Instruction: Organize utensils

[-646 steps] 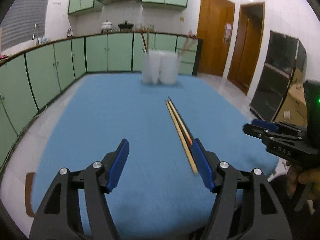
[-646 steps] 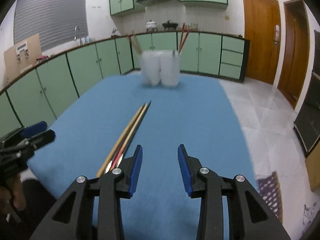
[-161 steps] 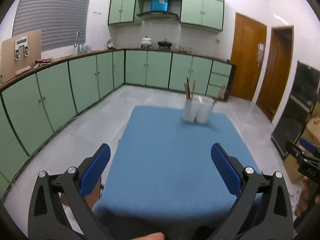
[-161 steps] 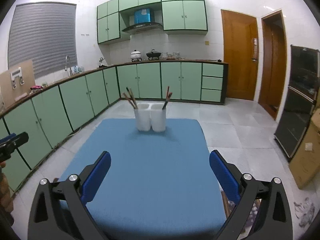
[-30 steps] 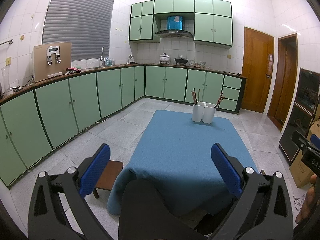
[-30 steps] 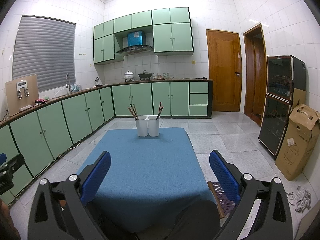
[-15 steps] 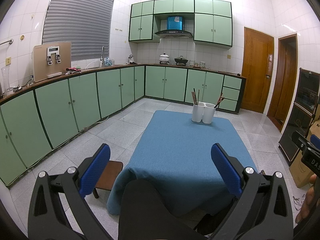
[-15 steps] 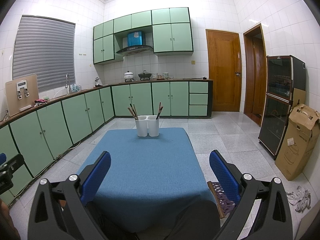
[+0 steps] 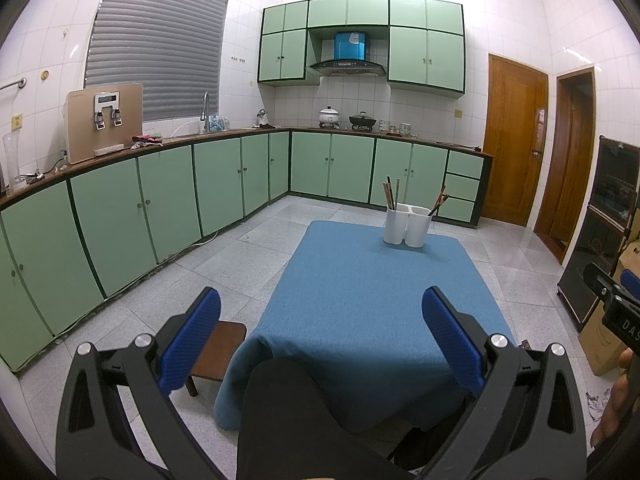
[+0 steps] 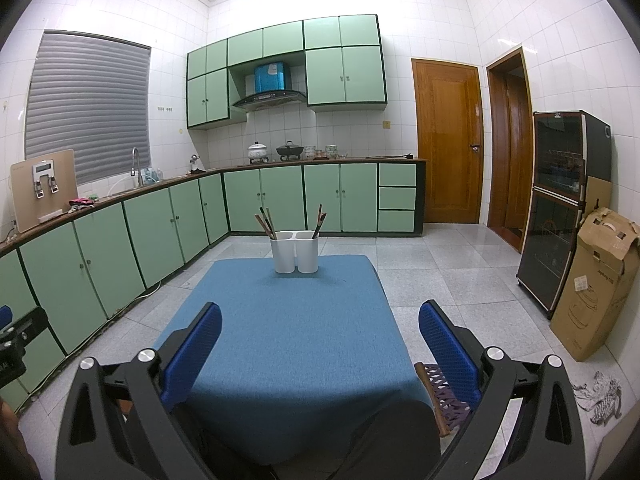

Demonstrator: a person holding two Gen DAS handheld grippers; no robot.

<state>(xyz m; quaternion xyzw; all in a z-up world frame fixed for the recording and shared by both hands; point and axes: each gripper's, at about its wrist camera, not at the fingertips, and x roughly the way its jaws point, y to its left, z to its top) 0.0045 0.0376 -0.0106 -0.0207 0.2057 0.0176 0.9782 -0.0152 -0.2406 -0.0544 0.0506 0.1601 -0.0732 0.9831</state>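
The chopsticks (image 10: 267,222) stand upright in a white twin holder (image 10: 295,257) at the far end of the table (image 10: 288,340), some in the left cup, some (image 10: 319,220) in the right. The blue cloth in front of it is bare. My left claw (image 9: 320,338) and right claw (image 10: 319,346) both hang well back from the table, blue pads spread wide, holding nothing. A cardboard box (image 10: 596,284) sits on the floor to my right.
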